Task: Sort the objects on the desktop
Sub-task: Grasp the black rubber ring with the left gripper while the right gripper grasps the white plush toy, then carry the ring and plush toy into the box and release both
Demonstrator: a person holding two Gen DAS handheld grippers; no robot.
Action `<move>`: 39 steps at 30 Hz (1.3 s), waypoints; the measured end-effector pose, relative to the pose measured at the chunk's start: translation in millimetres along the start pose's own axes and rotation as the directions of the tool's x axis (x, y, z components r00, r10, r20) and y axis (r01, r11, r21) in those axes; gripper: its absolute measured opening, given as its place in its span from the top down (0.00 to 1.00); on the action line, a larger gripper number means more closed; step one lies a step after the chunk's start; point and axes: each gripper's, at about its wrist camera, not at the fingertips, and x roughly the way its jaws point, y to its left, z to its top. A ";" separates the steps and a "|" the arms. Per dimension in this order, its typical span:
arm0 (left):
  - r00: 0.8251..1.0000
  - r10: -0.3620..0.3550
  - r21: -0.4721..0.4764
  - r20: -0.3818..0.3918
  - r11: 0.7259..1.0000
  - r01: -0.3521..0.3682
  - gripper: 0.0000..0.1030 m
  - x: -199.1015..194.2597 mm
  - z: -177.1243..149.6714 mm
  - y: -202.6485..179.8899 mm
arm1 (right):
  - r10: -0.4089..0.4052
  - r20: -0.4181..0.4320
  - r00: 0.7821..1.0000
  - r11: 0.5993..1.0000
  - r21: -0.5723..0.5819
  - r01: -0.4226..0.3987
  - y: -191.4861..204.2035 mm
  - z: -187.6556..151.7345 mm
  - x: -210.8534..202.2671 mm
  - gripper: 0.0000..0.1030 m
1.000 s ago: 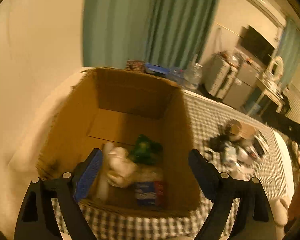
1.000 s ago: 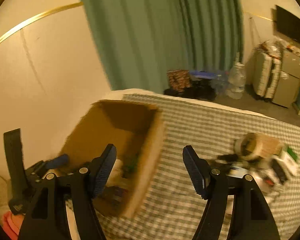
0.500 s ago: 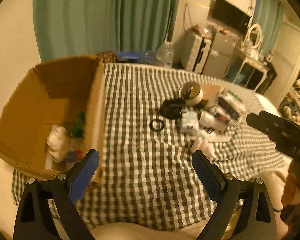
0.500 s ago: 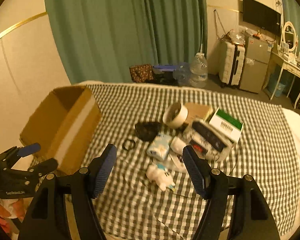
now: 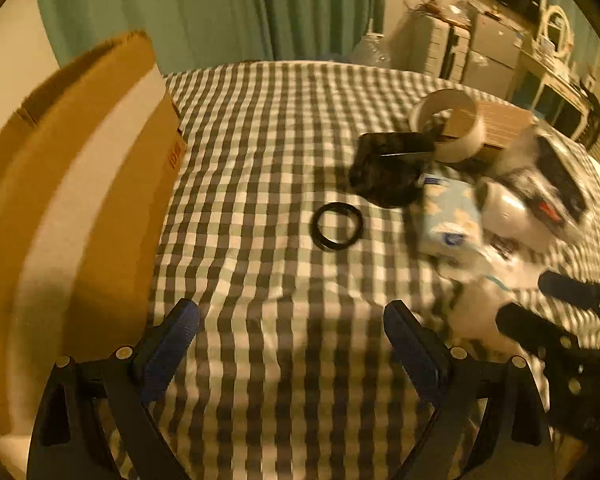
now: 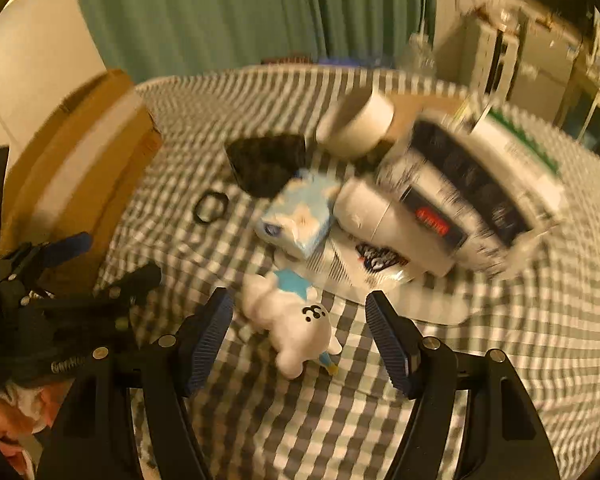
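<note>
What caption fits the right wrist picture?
Open right gripper hovers above white plush toy on checked cloth.

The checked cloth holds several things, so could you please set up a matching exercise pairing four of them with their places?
Things:
1. cardboard box
2. black ring
3. white plush toy
4. tape roll

Places:
A. between the right gripper's open fingers
B. far side of the pile
C. cloth's left edge
D. alone on bare cloth, between box and pile

Pairs: 1-C, 2-D, 3-A, 4-B

Bare checked cloth (image 5: 268, 184) between cardboard box (image 5: 80, 184) and, seemingly, crowded clutter (image 6: 400, 208).
</note>
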 end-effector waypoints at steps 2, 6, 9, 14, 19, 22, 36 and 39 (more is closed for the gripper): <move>0.999 -0.040 -0.025 0.021 0.999 0.041 0.07 7.5 1.5 4.9 | 0.018 -0.022 1.000 1.000 -0.002 -0.018 -1.9 2.4 10.5 0.33; 0.993 -0.107 -0.037 0.054 0.993 0.109 0.07 18.6 4.9 8.3 | 0.055 -0.098 0.994 0.998 -0.010 -0.056 -0.1 7.6 37.5 0.33; 0.990 -0.134 -0.023 0.036 0.991 0.135 0.07 29.9 7.7 -0.2 | 0.021 -0.140 0.990 0.999 -0.043 -0.028 3.8 -0.9 51.0 0.39; 0.991 -0.123 0.036 0.056 0.992 0.121 0.07 43.4 15.3 -15.7 | 0.003 -0.077 0.997 1.000 -0.011 -0.003 -6.3 -1.9 34.0 0.43; 0.990 -0.138 -0.007 0.017 0.990 0.139 0.27 63.0 21.1 -6.4 | 0.032 -0.038 0.999 0.996 0.079 -0.029 -31.4 -3.6 17.5 0.43; 0.991 -0.125 0.006 0.049 0.992 0.125 0.70 55.0 19.5 -2.8 | 0.044 -0.039 0.998 0.994 0.106 -0.040 -38.2 -7.0 15.4 0.43; 0.971 -0.195 0.064 0.135 0.980 0.188 0.94 -15.3 6.3 -2.3 | 0.019 0.033 0.999 0.996 0.091 -0.022 -32.7 -14.0 -36.8 0.43; 0.966 -0.209 0.087 0.152 0.977 0.197 0.94 -44.3 5.2 -7.8 | 0.007 0.060 0.998 0.996 0.092 -0.013 -28.2 -15.4 -50.9 0.43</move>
